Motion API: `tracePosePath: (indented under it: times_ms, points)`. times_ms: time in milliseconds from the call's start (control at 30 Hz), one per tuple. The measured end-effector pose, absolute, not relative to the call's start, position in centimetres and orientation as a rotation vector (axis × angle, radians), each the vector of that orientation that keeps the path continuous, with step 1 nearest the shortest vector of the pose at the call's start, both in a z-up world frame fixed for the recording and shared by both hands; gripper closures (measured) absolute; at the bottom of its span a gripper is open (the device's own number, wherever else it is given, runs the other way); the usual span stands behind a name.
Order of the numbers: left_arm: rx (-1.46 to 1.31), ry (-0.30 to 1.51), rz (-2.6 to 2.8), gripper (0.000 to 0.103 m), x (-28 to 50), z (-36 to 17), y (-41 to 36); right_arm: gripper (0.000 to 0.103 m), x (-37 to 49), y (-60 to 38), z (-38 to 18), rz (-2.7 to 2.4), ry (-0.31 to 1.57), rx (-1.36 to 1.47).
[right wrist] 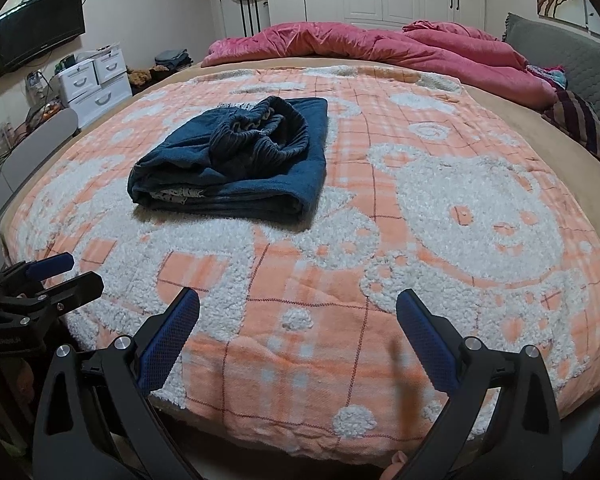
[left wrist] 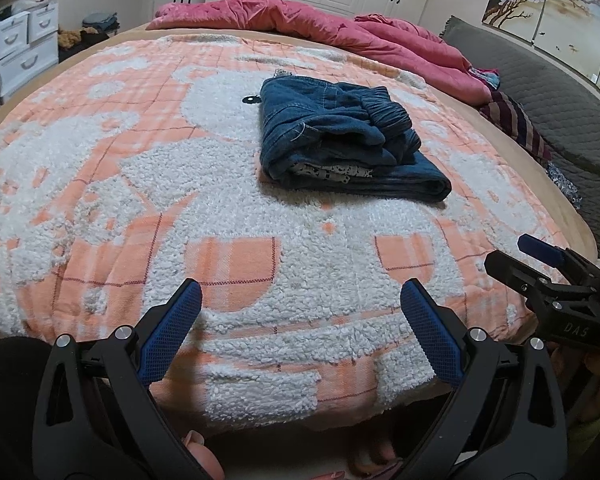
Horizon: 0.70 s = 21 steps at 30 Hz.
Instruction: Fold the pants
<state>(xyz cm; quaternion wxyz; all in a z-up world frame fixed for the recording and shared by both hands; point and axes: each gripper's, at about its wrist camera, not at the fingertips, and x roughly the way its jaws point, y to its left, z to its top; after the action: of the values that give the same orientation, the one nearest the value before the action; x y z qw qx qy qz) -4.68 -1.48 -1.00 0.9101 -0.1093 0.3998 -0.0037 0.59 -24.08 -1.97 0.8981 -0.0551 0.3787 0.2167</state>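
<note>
Fleece blanket (left wrist: 228, 216): peach and white, spread over the whole bed; I see it carrying the only thing I care about, with a pink quilt (left wrist: 300, 20) bunched along the far edge.

Pants (left wrist: 340, 140): dark blue denim, already stacked in a thick bundle in the middle of the bed, well ahead of both my tools. The elastic waistband sits crumpled on top, and a patterned lining peeks out along the near edge.

Long axis: in the left view the near folded edge runs across my view, left to right, dropping a little toward the right; the bundle looks nearly square, so I judge the axis weak.

Direction from the left tongs (left wrist: 302, 320): the bundle lies straight ahead and slightly right.

Direction from the right tongs (right wrist: 298, 324): the pants (right wrist: 236, 160) lie ahead and off to the left.

Nearer arm: I cannot call it; both hang back at the near bed edge, about equally far. The bundle sits between the two lines of sight.

Tongs state: both pairs spread wide, nothing between the blue pads, neither touching cloth.

Progress: I judge the fold close to finished; only the loose waistband on top may want flattening.
</note>
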Motion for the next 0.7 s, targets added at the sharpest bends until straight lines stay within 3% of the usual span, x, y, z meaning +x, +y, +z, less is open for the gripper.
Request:
tracePosePath:
  times_ms: [700]
  points:
    - [-0.221,0.822,-0.001,0.01,-4.72,-0.75,-1.54,0.005,0.69,-24.28,-2.05,0.442,0.791,-0.104]
